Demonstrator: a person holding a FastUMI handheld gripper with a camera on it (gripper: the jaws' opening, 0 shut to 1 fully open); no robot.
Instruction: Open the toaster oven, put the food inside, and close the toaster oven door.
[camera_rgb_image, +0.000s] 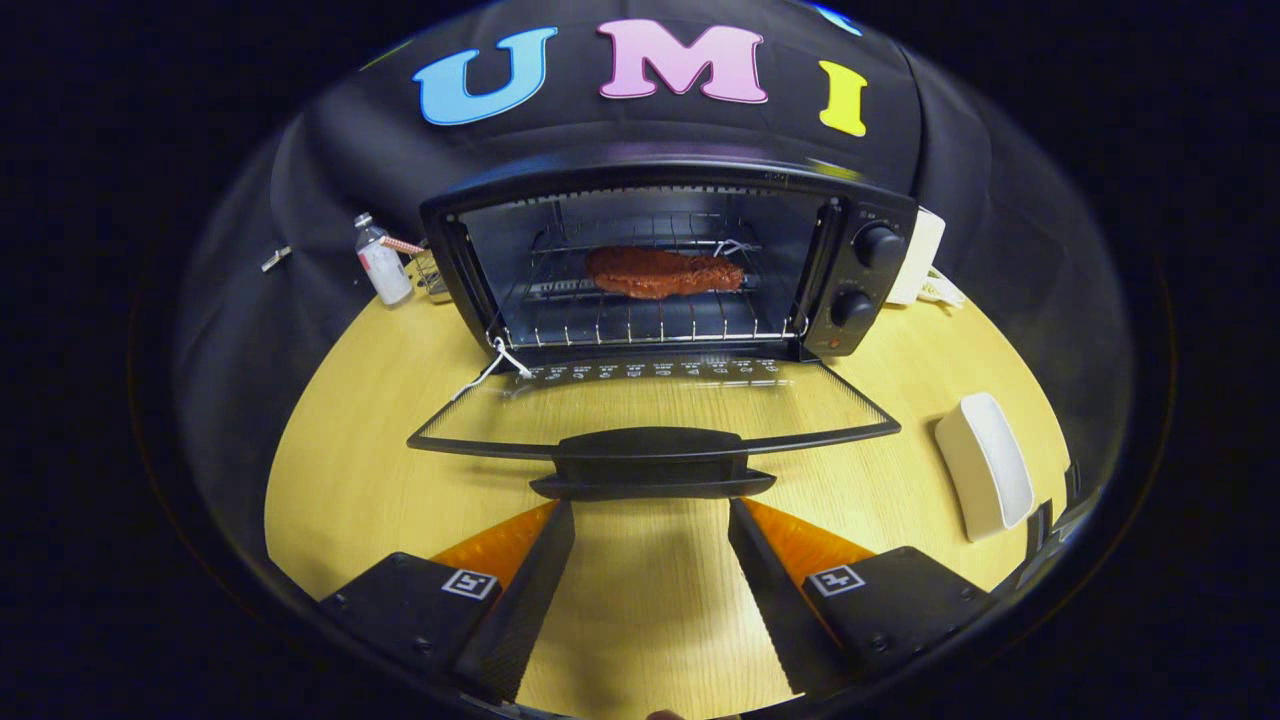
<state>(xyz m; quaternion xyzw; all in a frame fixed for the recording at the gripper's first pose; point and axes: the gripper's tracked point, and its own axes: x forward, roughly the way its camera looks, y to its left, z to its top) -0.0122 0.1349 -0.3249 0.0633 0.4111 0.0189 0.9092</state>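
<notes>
A black toaster oven (860, 270) stands at the back of a round yellow wooden table (340, 480). Its glass door (650, 405) is folded down flat toward me, with the black handle (652, 462) at its near edge. A reddish-brown piece of meat (662, 272) lies on the wire rack (640, 320) inside the oven. My gripper (650, 505) is open, its fingertips just short of the door handle, one on each side of it. Nothing is held between the fingers.
A white rectangular dish (985, 465) lies on the table right of the door. A small white bottle (382, 262) stands left of the oven. A white box (922, 255) with a cable sits behind the oven's right side. A white string (490, 368) hangs at the door's left hinge.
</notes>
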